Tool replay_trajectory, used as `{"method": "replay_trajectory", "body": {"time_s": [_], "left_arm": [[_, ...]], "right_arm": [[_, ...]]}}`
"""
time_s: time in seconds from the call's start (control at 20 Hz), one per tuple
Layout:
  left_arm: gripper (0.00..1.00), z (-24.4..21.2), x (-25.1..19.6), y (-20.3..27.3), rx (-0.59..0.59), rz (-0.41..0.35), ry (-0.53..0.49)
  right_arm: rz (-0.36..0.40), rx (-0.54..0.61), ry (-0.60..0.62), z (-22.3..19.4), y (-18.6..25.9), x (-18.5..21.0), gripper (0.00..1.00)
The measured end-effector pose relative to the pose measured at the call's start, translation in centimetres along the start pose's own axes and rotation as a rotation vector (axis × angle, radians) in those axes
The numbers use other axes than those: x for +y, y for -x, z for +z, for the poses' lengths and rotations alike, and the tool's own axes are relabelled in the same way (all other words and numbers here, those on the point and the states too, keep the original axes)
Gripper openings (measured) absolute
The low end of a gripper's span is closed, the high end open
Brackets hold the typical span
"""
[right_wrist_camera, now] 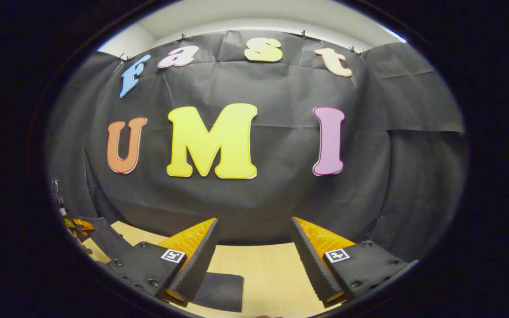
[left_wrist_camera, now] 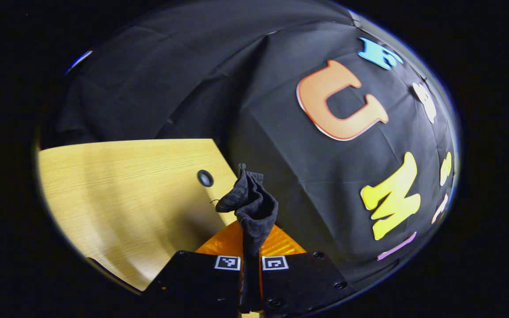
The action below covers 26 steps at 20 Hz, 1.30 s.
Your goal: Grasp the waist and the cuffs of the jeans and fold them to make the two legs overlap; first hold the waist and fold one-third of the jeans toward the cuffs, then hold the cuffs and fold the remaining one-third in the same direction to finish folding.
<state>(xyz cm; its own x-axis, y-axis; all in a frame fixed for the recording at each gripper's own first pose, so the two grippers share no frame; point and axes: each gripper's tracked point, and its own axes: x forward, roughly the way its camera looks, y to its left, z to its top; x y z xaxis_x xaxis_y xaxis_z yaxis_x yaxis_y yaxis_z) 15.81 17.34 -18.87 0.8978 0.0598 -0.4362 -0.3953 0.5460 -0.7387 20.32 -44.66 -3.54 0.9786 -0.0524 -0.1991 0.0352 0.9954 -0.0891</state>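
Note:
In the left gripper view, my left gripper (left_wrist_camera: 251,238) is shut on a bunched fold of the dark jeans (left_wrist_camera: 250,205), which sticks up between its fingers above the wooden table (left_wrist_camera: 126,190). In the right gripper view, my right gripper (right_wrist_camera: 254,251) stands open, low over the table (right_wrist_camera: 267,269), with nothing between its fingers. A flat part of the jeans (right_wrist_camera: 221,287) lies on the table just under its left finger. More of the dark cloth rises at the far left toward the other gripper (right_wrist_camera: 75,225), which is partly cut off.
A round black grommet (left_wrist_camera: 205,178) sits in the tabletop near its far edge. The black booth wall (right_wrist_camera: 254,194) hangs close behind the table. Bare wood shows between the right gripper's fingers.

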Motion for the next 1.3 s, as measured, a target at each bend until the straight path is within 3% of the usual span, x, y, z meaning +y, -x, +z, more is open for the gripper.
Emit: {"method": "replay_trajectory", "body": {"time_s": [0.6,0.9,1.3], "left_arm": [[0.04,-5.6,-11.7,1.9,0.062,-0.213,-0.278],[0.04,-11.2,-16.6,1.9,0.119,-0.318,-0.426],[0.04,-19.8,-19.2,1.6,0.215,-0.403,-0.626]], "right_arm": [[-0.056,0.007,-0.017,-0.2,2.4,-3.4,0.99],[-0.100,0.018,-0.025,-0.6,3.9,-5.9,0.97],[-0.139,0.028,-0.039,-0.9,5.9,-8.2,0.99]]}}
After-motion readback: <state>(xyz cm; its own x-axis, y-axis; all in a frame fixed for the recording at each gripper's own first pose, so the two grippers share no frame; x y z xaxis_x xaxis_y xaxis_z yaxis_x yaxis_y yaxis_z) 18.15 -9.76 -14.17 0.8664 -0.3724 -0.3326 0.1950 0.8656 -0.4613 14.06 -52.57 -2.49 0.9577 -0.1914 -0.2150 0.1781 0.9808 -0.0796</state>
